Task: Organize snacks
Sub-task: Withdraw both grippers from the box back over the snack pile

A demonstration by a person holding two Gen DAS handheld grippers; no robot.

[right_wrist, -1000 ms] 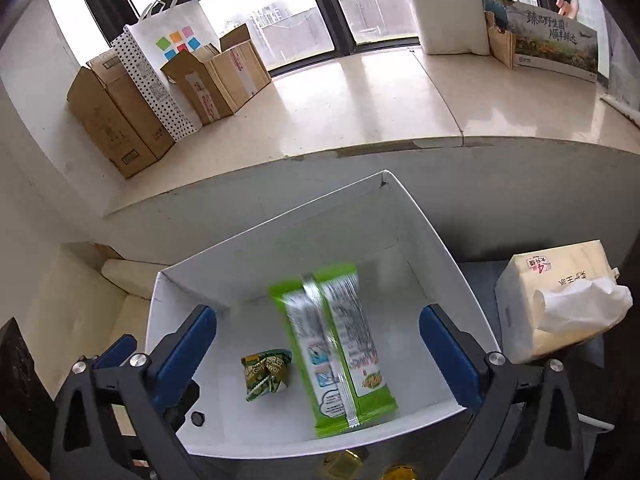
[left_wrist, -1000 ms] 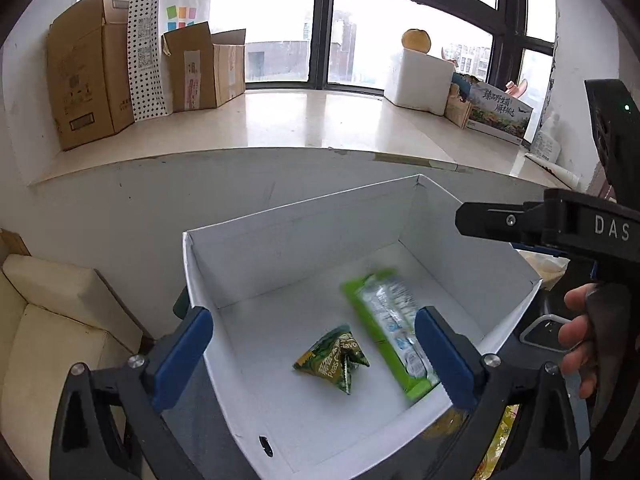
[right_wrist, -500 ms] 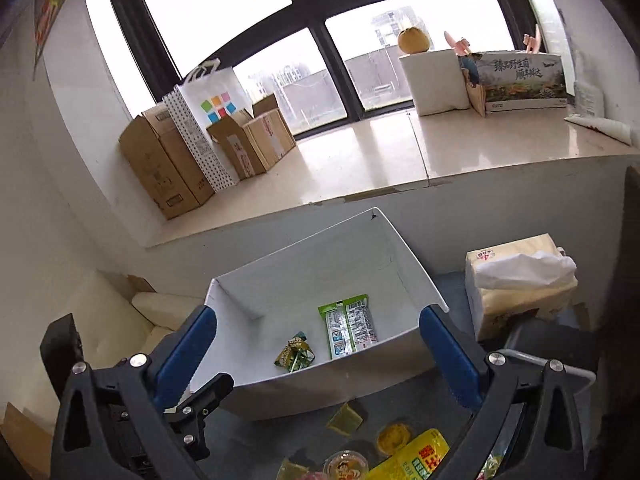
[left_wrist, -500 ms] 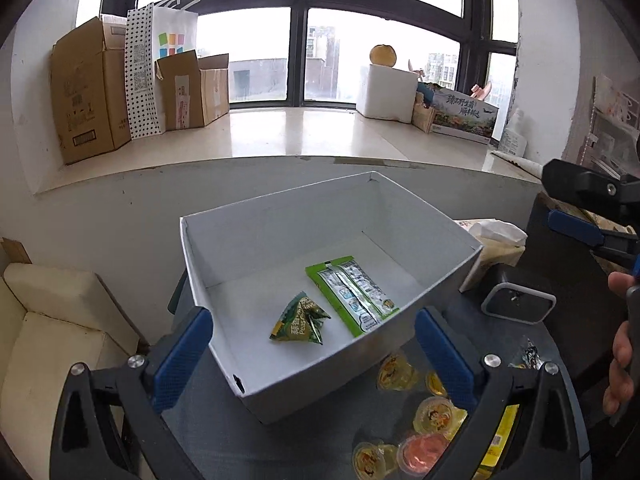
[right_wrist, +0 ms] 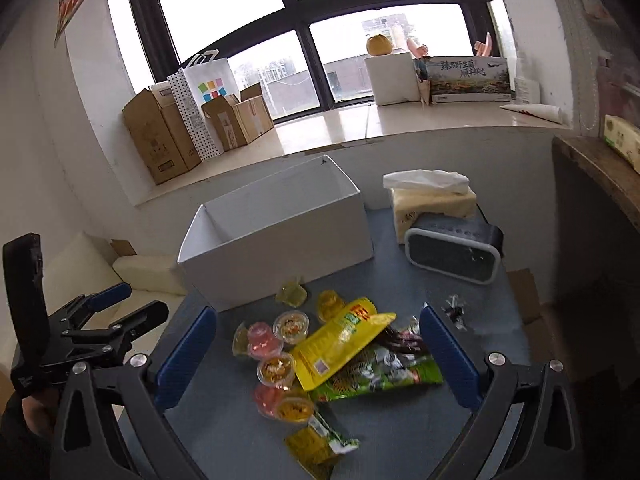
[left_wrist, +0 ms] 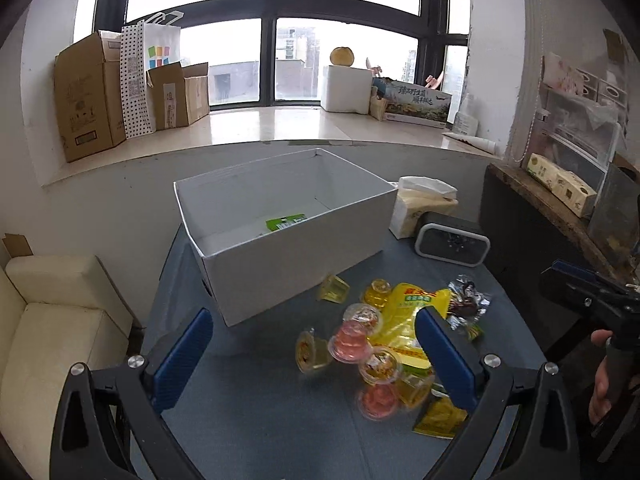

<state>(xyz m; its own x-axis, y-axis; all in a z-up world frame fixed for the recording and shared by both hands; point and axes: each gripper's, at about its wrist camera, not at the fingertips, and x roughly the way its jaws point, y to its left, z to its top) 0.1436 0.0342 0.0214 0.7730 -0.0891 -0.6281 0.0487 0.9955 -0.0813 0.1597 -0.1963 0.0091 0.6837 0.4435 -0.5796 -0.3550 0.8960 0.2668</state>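
Right wrist: yellow pouch (right_wrist: 338, 346) lies diagonally, top toward white box (right_wrist: 280, 240)

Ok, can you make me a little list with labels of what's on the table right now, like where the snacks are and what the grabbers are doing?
box: white box on the blue table, open top
in box: green packet, only partly seen
snack pile: jelly cups, yellow bag, green bag, in front of the box
beside box: tissue pack, grey speaker
left gripper: open, empty
right gripper: open, empty, above the pile
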